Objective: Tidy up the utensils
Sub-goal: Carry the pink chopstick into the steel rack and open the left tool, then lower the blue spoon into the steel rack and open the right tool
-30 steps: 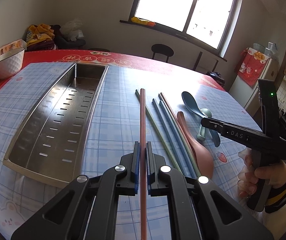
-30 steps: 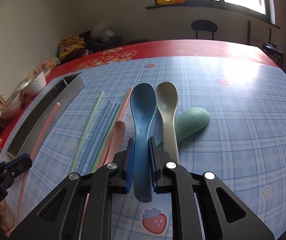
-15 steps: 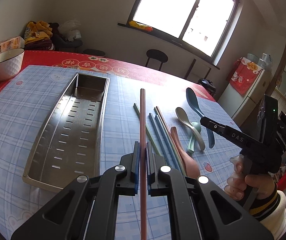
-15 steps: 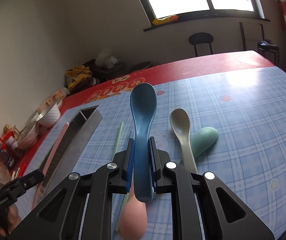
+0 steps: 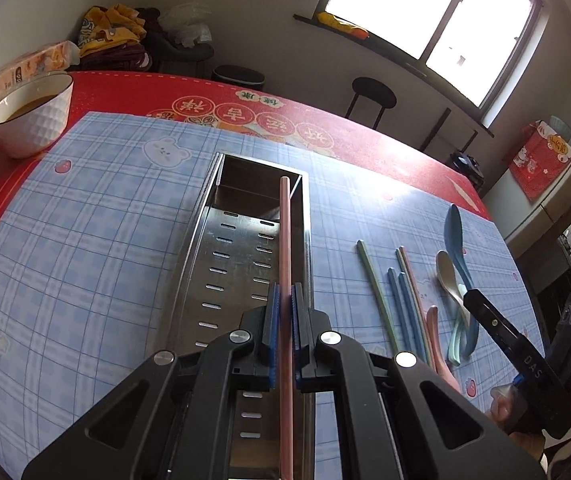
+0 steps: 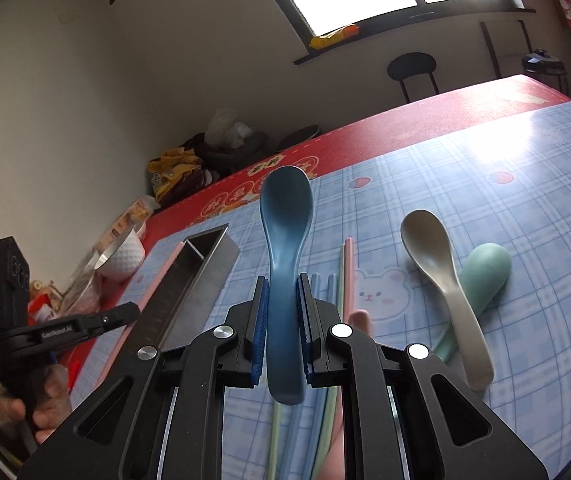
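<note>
Left gripper [image 5: 284,312] clamped on pink chopstick [image 5: 285,248], stick running forward from the jaws over the metal tray [image 5: 221,264], tip near the tray's far end wall. Not clear whether the stick touches the tray.

Right gripper [image 6: 282,316] clamped narrow on handle of dark blue spoon [image 6: 285,216], bowl end up and clear of the table [image 6: 525,200].

Loose on the checked cloth, right of the tray: green chopstick [image 5: 377,292], pair of blue chopsticks [image 5: 399,304], further pale chopsticks just beside them, pink spoon [image 5: 435,340], beige spoon [image 6: 441,280] lying across handle of mint spoon [image 6: 485,276].

White bowl [image 5: 31,114] at far left on the red cover, well apart from the tray.
</note>
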A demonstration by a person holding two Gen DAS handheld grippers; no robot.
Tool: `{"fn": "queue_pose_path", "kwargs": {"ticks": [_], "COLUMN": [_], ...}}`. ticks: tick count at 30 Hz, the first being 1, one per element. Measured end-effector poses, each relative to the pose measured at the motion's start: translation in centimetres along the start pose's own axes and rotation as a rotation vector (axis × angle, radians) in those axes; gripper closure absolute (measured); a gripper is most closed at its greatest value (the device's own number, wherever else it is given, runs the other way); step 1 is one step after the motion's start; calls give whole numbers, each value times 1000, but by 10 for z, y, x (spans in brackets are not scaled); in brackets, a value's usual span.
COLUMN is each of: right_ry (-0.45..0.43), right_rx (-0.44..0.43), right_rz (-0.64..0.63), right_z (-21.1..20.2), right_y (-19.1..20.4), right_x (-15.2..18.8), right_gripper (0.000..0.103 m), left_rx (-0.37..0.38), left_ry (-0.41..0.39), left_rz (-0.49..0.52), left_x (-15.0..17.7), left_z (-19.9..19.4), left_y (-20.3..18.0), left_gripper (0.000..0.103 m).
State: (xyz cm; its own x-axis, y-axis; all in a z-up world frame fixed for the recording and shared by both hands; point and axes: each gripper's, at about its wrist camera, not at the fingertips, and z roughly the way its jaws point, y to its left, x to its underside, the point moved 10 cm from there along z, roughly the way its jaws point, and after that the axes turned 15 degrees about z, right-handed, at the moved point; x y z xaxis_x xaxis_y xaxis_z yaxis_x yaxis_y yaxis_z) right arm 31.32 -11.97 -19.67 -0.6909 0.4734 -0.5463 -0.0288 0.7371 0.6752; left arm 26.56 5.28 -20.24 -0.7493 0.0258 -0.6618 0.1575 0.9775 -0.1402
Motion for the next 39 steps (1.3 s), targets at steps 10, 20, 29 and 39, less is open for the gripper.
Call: {"fn": "queue_pose_path", "kwargs": {"ticks": [10, 20, 29, 39], "right_ry": [27, 34, 56, 61], "right_rx": [-12, 0, 9, 76], "right_rz": [24, 54, 43, 39], "right_z": [-1, 1, 10, 18], "right_y": [-3, -11, -10, 1], "right_x": [5, 4, 8, 13], "right_gripper": [89, 89, 89, 89], "left_rx": [34, 60, -169, -350], "left_ry": [128, 181, -101, -258], "left_rz": [-42, -62, 244, 256], "left_x": [-8, -11, -6, 14], "left_z": [44, 62, -23, -62], "left_y": [4, 6, 8, 64], "left_gripper": [97, 93, 66, 6]}}
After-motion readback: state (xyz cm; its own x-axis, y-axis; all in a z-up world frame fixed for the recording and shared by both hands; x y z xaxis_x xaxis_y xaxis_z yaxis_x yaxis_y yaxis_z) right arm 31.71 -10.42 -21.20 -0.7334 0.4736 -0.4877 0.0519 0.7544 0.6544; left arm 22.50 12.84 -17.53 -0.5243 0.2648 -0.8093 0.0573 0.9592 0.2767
